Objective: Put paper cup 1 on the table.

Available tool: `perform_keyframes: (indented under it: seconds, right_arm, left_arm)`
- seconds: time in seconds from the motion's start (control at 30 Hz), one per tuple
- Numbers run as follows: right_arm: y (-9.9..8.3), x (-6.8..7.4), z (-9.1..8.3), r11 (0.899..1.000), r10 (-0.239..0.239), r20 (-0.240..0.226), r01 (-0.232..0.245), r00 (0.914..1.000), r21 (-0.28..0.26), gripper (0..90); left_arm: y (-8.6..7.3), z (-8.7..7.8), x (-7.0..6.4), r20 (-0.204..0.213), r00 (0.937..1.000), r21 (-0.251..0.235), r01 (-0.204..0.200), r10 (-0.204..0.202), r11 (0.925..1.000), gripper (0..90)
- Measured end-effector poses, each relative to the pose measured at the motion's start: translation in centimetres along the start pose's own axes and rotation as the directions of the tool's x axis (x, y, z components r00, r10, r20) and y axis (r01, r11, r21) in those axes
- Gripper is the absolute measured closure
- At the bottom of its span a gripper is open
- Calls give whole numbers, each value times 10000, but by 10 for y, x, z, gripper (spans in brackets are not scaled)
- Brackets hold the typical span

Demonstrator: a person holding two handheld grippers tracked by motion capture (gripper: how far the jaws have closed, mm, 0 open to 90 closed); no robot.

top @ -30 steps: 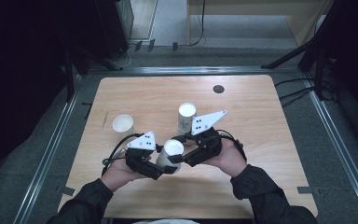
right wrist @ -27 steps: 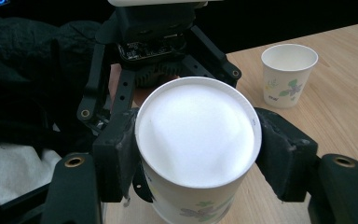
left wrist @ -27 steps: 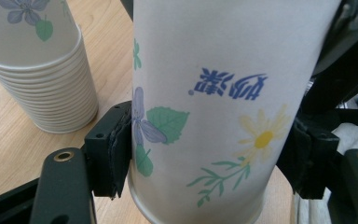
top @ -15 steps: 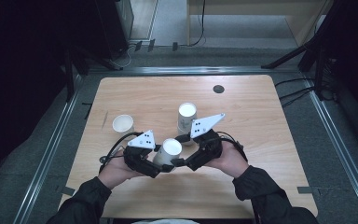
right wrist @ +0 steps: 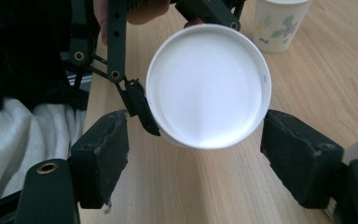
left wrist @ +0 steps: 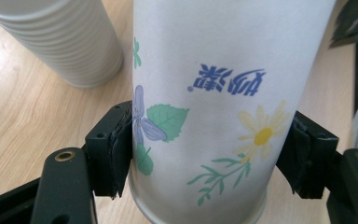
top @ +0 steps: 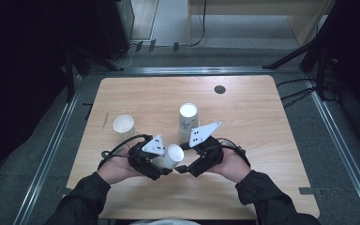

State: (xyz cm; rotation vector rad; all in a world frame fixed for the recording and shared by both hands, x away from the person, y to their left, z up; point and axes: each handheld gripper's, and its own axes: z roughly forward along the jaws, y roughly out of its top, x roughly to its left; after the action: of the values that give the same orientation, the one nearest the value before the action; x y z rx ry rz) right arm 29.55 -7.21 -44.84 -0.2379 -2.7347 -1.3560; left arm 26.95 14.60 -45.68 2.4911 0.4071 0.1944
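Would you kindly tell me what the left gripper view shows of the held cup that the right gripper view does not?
The left gripper view shows the held cup from the side: blue lettering, a daisy, a purple flower, green leaves, and the left gripper pressing both pads against its wall, with a stack of cups beside it. The right gripper view shows its plain white round end, with the right gripper open around it, pads apart from the rim, and a lone floral cup beyond. Both show the cup and the wooden table.

Both grippers, left gripper point(top: 161, 165) and right gripper point(top: 187, 165), are black with brass-ringed screw holes, worn pads, grey dotted triangular plates, black cables; sleeves dark.
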Motion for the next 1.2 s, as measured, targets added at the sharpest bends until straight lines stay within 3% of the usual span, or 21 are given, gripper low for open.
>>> perform_keyframes:
  seconds: [0.1, 0.2, 0.3, 0.4, 0.73, 0.93, 1.07, 1.2]
  right_arm:
    - [-3, 1, 1, 9998, -77, 94, 76, 9999, 166, 237]
    - [-6, 0, 1, 9997, -75, 186, 70, 9998, 253, 246]
    - [-8, 0, 1, 9996, -2, 99, -1, 10000, 290, 261]
    - [-9, 1, 1, 9994, -12, 9, 12, 10000, 346, 271]
    - [-9, 4, 11, 9976, -112, -430, 141, 9990, 678, 342]
    - [-7, 5, 10, 9971, -168, -454, 200, 9988, 729, 349]
    - [-7, 4, 7, 9979, -187, -362, 209, 9992, 616, 349]
    - [-8, 1, 1, 9989, -68, -182, 76, 9998, 460, 349]
  left_arm:
    - [3, 4, 0, 184, 9998, 292, -73, 67, 9995, 285]
    - [5, 9, 1, 803, 9968, 736, -61, 2, 9973, 285]
    - [8, 15, -1, 1164, 9932, 1094, -167, 38, 9939, 285]
    - [11, 19, -2, 1311, 9913, 1258, -232, 65, 9918, 284]
    - [15, 19, -8, 1452, 9889, 1199, -480, 303, 9916, 281]
    - [14, 18, -8, 1434, 9889, 1062, -541, 386, 9929, 272]
    - [15, 17, -8, 1177, 9925, 767, -428, 336, 9961, 155]
    - [14, 14, -6, 1256, 9920, 523, -223, 155, 9984, 121]
